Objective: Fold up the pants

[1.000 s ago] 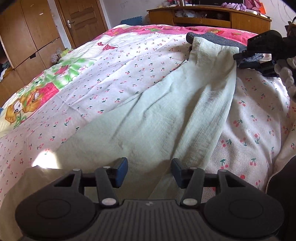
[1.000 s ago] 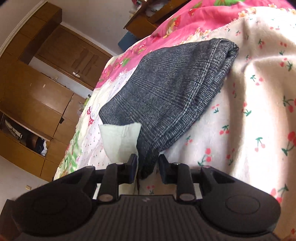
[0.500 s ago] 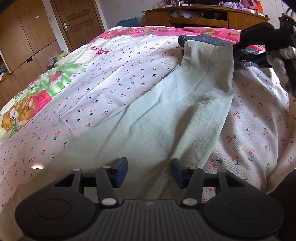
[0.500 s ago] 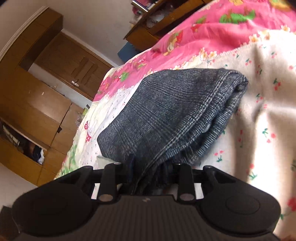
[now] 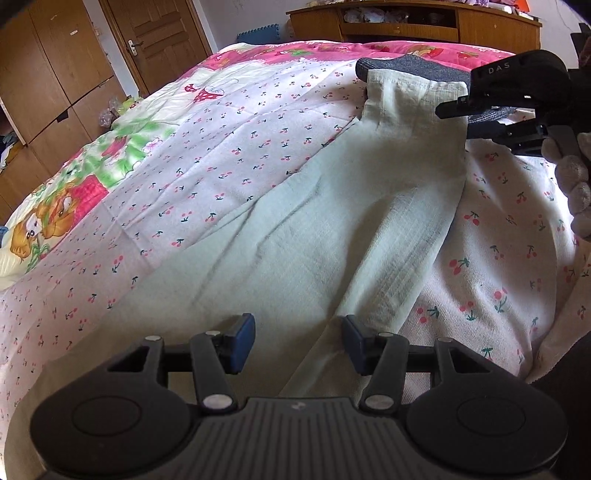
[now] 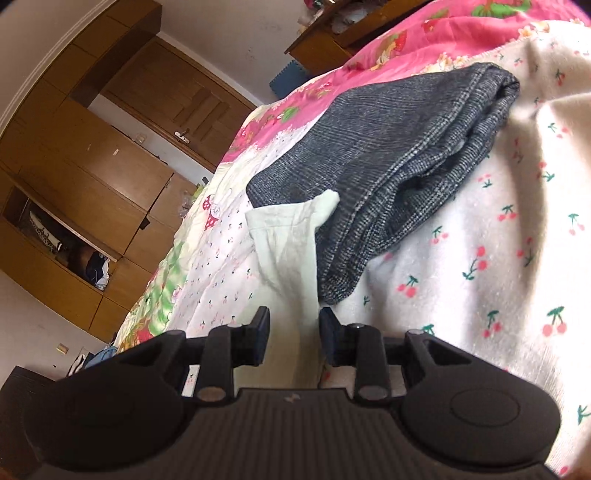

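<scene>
Pale green pants [image 5: 332, 206] lie stretched along the cherry-print bedspread, the far end resting on a folded dark grey garment [image 5: 417, 68]. My left gripper [image 5: 297, 341] is open and empty just above the near end of the pants. My right gripper [image 6: 293, 334] is open, its jaws on either side of the pale green fabric [image 6: 291, 254] near the far end without pinching it. It also shows in the left wrist view [image 5: 465, 118] at the right edge of the pants. The grey garment [image 6: 399, 158] lies just ahead of it.
The bedspread [image 5: 207, 155] covers a large bed. A wooden wardrobe [image 5: 48, 74] and door [image 5: 155, 40] stand at the left, a wooden desk [image 5: 424, 20] beyond the bed's far end. A dark shape [image 5: 569, 369] sits at the right edge.
My right gripper has opened and pulled back from the grey garment, so the pale green pant end shows between its jaws again. My left gripper stays open over the near end.
</scene>
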